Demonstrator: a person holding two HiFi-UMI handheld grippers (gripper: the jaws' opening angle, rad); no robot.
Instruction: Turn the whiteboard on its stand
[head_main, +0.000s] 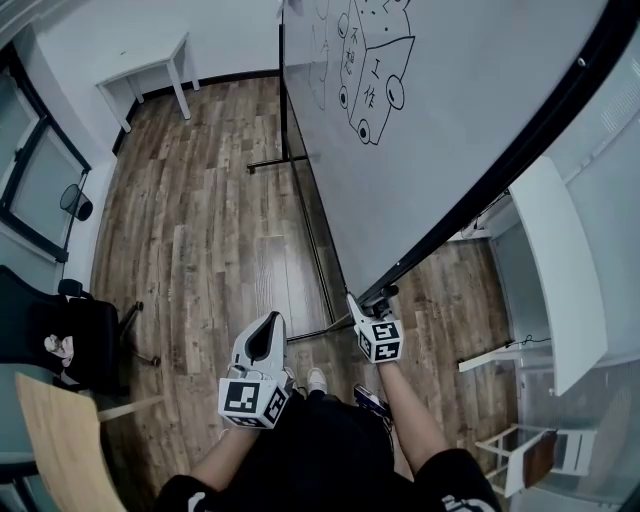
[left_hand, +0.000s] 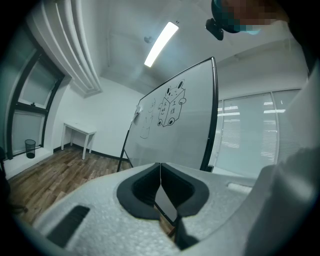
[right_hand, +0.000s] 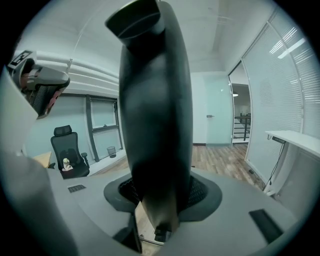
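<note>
Bright even light, glare off ceiling strip light (left_hand: 161, 44), sheen on floor (head_main: 270, 275), heavy fisheye warp w/ dark corners, whiteboard edge (right_hand: 155, 125) blurred up close.

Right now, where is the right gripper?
Head view, lower centre-right: the right gripper is clamped on the black edge of the whiteboard, right of the left gripper.

The whiteboard frame (right_hand: 155, 100) tight in the right gripper (right_hand: 157, 196) — office chair (right_hand: 70, 156) beyond.

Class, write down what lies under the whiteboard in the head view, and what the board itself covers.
Under the whiteboard you can see wood floor and the black stand legs. The board covers the floor beyond it and the rest of the stand.
</note>
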